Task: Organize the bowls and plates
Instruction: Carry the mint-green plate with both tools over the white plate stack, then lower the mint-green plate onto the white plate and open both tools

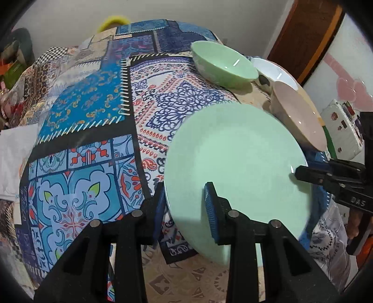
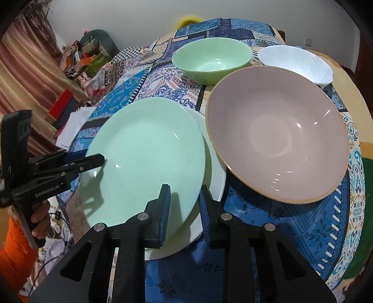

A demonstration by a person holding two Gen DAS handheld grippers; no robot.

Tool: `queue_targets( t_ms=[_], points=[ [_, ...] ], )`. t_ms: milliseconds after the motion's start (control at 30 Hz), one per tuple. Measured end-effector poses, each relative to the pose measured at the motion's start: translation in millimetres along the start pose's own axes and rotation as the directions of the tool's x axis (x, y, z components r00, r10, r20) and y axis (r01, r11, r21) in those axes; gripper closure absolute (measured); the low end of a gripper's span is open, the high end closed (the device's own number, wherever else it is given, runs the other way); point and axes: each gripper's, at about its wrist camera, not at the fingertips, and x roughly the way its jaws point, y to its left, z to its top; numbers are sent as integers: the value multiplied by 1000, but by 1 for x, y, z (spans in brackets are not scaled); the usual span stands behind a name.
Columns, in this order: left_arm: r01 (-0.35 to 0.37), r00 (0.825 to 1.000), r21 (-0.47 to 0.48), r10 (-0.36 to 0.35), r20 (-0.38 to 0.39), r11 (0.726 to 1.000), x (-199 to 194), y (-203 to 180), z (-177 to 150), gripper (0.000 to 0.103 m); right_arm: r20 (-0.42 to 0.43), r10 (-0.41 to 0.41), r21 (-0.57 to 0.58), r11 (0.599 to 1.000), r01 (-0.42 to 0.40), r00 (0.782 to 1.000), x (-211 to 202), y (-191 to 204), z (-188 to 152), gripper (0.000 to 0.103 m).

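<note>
Green plate sits clamped at opposite rim edges by both hand-held grippers, left and right, tilted above the white plate for stacking.

A patchwork-patterned blue tablecloth covers the table. Beyond its far edge sits a fuzzy yellow thing. Striped curtains hang beside cluttered boxes.

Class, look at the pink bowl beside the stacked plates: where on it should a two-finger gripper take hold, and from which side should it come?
Probably the rim of the pink bowl, on the near edge facing the right gripper. The wall is thin and flares outward, so one finger can go inside and one outside. The green plate crowds its left side, so come from the front.
</note>
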Motion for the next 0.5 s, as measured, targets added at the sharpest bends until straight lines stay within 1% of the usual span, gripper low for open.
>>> queue_targets(
  t_ms=[67, 200, 433, 500],
  points=[
    [-19, 1000, 24, 19, 8, 1000, -1, -4, -2, 71, 1, 12, 3, 1000, -12, 1000, -2, -1, 0, 81],
    [-30, 1000, 25, 30, 8, 999, -1, -6, -4, 71, 4, 22, 13, 1000, -22, 1000, -2, -3, -1, 81],
    [-28, 1000, 30, 28, 3, 999, -4, -7, -5, 71, 12, 17, 21, 1000, -17, 1000, -3, -4, -1, 83],
    [-48, 999, 34, 47, 20, 998, -9, -7, -5, 71, 16, 9, 20, 1000, -9, 1000, -4, -3, -2, 83]
  ],
)
